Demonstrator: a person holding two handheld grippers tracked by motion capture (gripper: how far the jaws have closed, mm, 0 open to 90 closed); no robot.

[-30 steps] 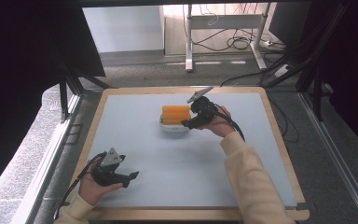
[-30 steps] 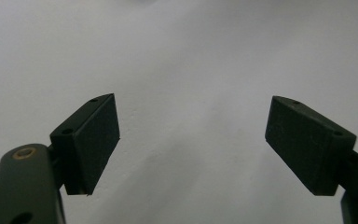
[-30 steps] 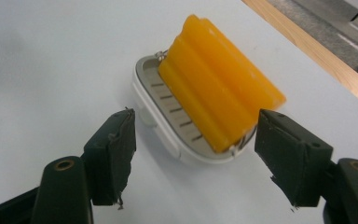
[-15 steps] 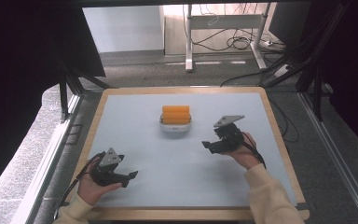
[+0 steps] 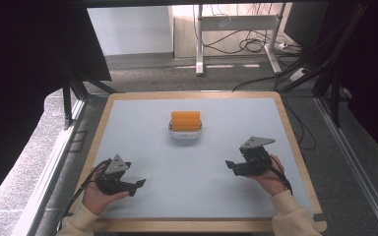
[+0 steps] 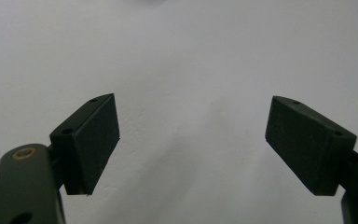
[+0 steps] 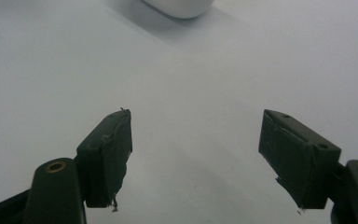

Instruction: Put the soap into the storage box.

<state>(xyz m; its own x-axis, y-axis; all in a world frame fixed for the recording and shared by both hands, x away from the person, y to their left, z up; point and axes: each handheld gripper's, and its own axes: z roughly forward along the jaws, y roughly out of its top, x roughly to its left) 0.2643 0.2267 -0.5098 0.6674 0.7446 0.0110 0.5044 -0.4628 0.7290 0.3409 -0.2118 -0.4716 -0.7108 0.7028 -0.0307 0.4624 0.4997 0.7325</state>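
High view: my left gripper (image 5: 137, 184) and right gripper (image 5: 230, 165), jaws spread and empty, rest near me, well apart from the orange-filled white bowl (image 5: 185, 132).

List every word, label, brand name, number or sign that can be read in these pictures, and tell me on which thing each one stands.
None can be read. The orange block, the white bowl under it, the table and both tools, left and right, show no legible print. A faint mark on the bowl's front is too small to read.
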